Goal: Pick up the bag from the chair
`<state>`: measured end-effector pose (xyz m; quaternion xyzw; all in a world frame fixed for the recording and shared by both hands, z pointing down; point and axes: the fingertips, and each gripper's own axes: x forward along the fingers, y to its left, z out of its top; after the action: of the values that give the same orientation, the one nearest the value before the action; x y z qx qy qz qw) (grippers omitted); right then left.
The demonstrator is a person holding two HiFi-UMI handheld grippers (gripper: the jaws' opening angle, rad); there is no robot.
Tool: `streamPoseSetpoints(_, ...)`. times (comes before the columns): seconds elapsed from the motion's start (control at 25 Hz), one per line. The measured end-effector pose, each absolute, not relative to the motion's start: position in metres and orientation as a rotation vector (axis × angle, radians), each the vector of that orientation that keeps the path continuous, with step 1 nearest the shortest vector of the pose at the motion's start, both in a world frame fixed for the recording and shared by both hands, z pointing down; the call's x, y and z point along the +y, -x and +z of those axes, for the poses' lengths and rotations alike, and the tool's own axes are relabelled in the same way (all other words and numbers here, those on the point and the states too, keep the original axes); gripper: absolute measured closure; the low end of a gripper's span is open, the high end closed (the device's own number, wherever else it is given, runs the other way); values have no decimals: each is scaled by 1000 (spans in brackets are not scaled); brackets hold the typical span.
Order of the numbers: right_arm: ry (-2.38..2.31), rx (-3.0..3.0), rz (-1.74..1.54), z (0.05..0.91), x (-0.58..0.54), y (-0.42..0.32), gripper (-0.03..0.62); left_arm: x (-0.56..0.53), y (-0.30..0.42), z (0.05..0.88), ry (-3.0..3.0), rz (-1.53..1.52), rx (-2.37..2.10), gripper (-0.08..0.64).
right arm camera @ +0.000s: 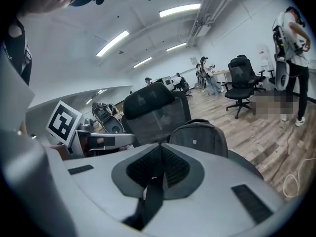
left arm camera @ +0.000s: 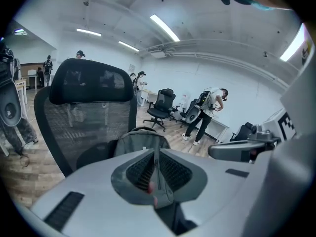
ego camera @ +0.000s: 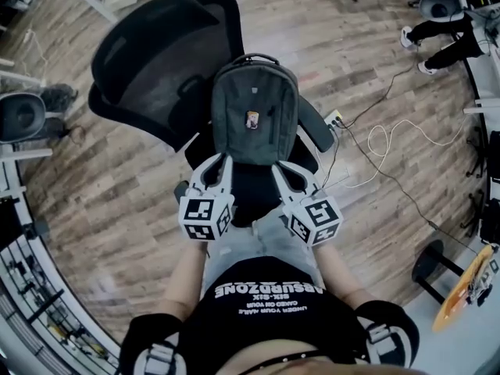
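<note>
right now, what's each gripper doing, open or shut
left gripper: shut on a gray strap, seemingly from the bag.
right gripper: shut on a dark strap.

The person's black shirt [ego camera: 269, 303] bears upside-down white print reading "ABSURDZONE" and "SIX-SIX"; smaller lines beneath blur.

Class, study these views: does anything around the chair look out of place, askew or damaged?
Only the loose white cable sprawled in loops across the wooden floor right of the black mesh office chair. The grey fabric backpack sits upright, undamaged.
</note>
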<state>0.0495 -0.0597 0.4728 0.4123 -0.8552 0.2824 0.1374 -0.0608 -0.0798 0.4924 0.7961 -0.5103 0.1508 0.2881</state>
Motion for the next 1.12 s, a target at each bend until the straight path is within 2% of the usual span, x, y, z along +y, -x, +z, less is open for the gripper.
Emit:
streamPoseSetpoints(0.52, -1273, -2381, 809, 510, -109, -73, 579, -117, 57, 544, -2062, 457, -1354, 444)
streamPoseSetpoints(0.64, -1279, -2363, 812, 520, -118, -77, 540, -127, 55, 549, -2073, 450, -1340, 413)
streamPoseSetpoints(0.92, -1305, -2325, 781, 536, -147, -84, 491, -149, 59, 569, -2089, 517, -1345, 367)
streamPoseSetpoints(1.12, -1351, -2280, 733, 545, -165, -91, 483, -167, 65, 578, -2098, 550, -1351, 362)
